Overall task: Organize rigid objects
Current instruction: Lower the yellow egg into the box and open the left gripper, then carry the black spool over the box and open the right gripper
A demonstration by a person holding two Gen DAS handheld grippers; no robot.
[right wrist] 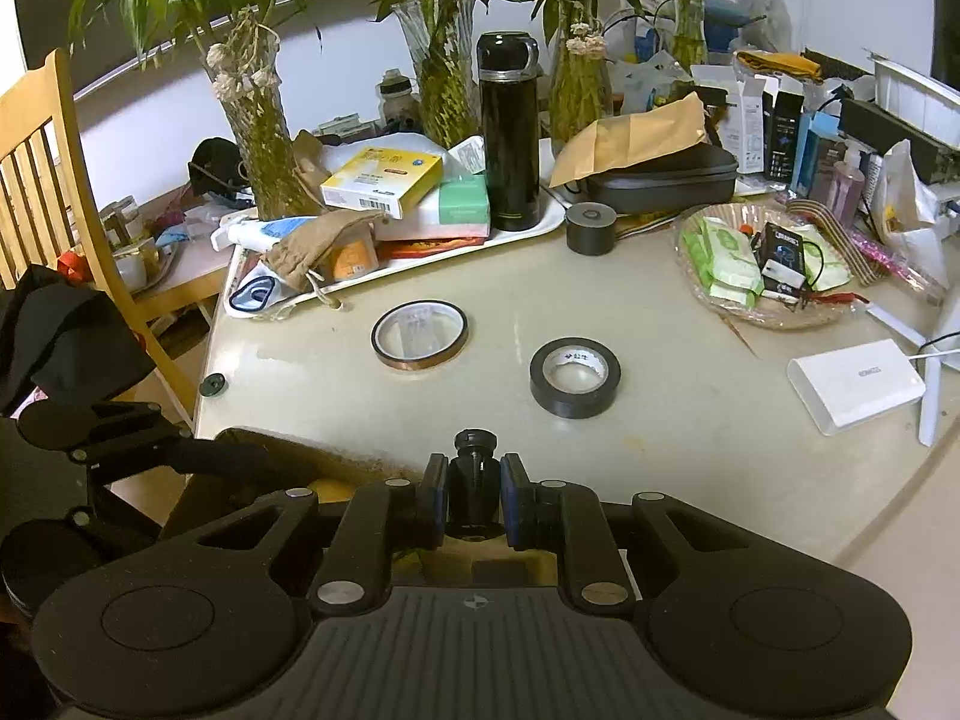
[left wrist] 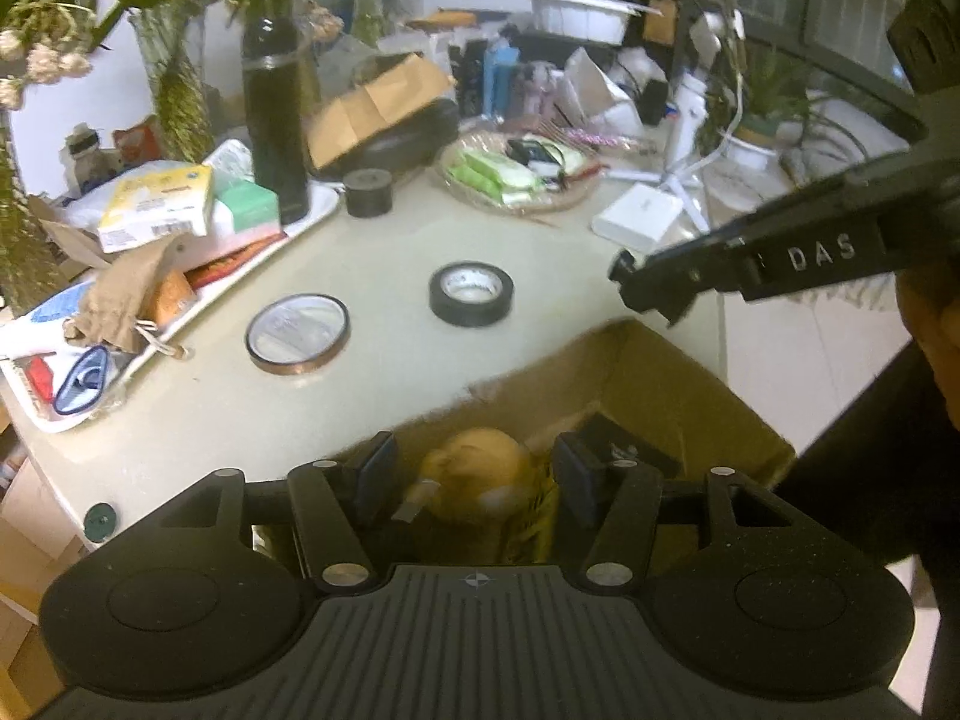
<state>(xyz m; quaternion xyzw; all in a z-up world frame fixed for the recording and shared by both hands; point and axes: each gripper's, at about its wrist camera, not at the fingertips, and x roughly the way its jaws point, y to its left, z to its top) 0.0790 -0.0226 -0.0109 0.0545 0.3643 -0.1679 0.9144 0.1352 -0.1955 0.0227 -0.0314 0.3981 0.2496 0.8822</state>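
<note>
The right tool (right wrist: 474, 501) is closed on a small black knobbed part (right wrist: 475, 480) at the worktop's (right wrist: 690, 450) near edge. The left tool (left wrist: 468, 480) hangs open over a cardboard box (left wrist: 660, 372), with a blurred orange object (left wrist: 480, 462) between its fingers. Beyond, black tape (right wrist: 575, 376) lies at one o'clock and amber tape (right wrist: 419, 334) at eleven, near each other but apart.

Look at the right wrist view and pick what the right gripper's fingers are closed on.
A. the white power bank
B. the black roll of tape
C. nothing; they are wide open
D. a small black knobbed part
D: the right gripper pinches a small black knobbed part, while the black roll of tape lies apart on the table.
</note>
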